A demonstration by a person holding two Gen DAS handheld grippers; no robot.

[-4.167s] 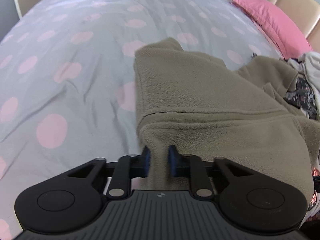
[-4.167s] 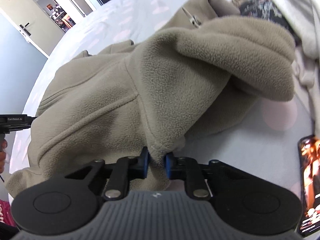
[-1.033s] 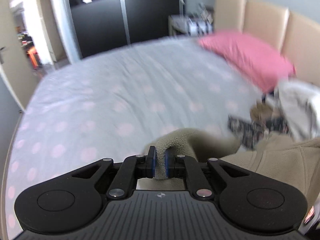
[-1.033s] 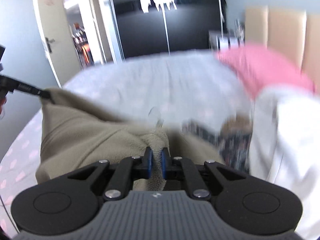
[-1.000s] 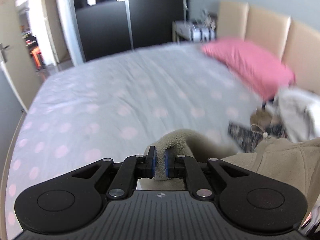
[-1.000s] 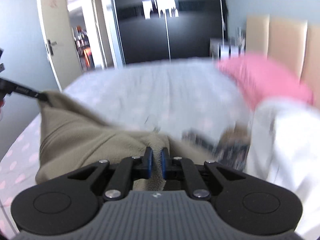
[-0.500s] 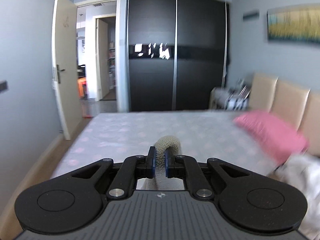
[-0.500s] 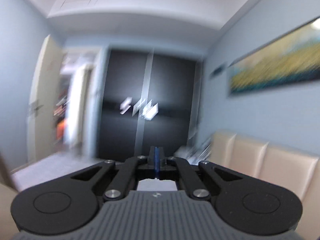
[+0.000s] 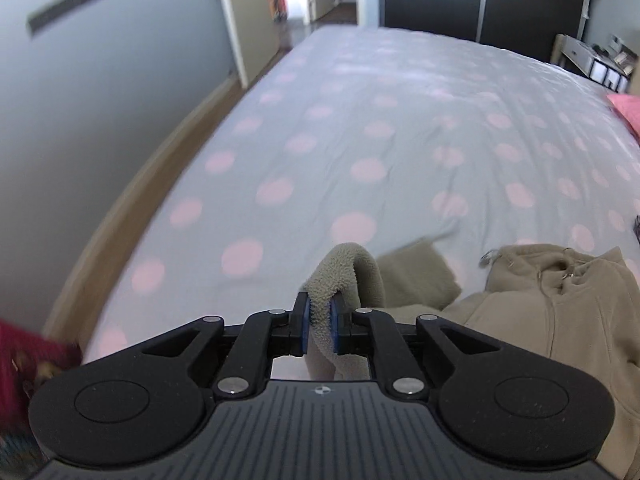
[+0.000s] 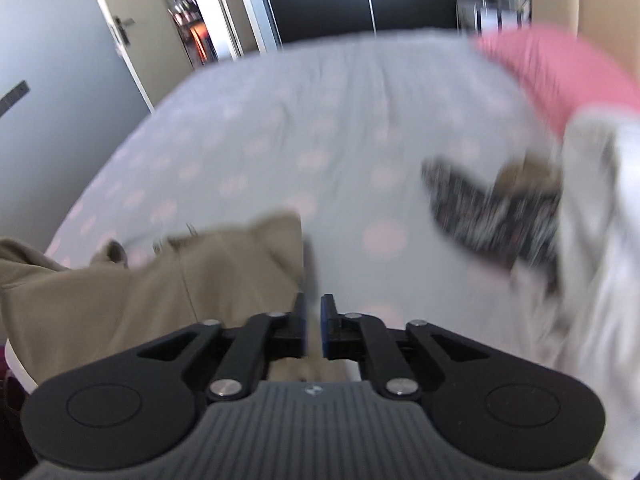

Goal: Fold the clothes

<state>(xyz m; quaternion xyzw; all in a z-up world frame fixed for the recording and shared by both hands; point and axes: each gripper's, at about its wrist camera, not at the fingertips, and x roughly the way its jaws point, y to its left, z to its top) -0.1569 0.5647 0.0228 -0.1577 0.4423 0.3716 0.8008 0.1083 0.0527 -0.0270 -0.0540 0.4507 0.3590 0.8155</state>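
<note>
A beige fleece jacket (image 9: 560, 320) lies zip-up on the grey bedspread with pink dots (image 9: 360, 140). My left gripper (image 9: 319, 326) has a fold of the jacket's edge between its blue pads. They still press on the fleece while the jaws begin opening. In the right wrist view the jacket (image 10: 160, 280) lies low and left of my right gripper (image 10: 313, 326). Its jaws are opening, and a narrow gap shows between the pads with nothing in it. That view is blurred by motion.
A pink pillow (image 10: 560, 68) lies at the far right by the headboard. A dark patterned garment (image 10: 492, 212) and a white one (image 10: 592, 240) lie right of the jacket. The bed's left edge (image 9: 132, 216) drops to a wall. Something red (image 9: 24, 352) shows at lower left.
Both views swung up to the room and came back down to the bed. The right gripper let go of the jacket and its jaws parted. The left still holds its fold.
</note>
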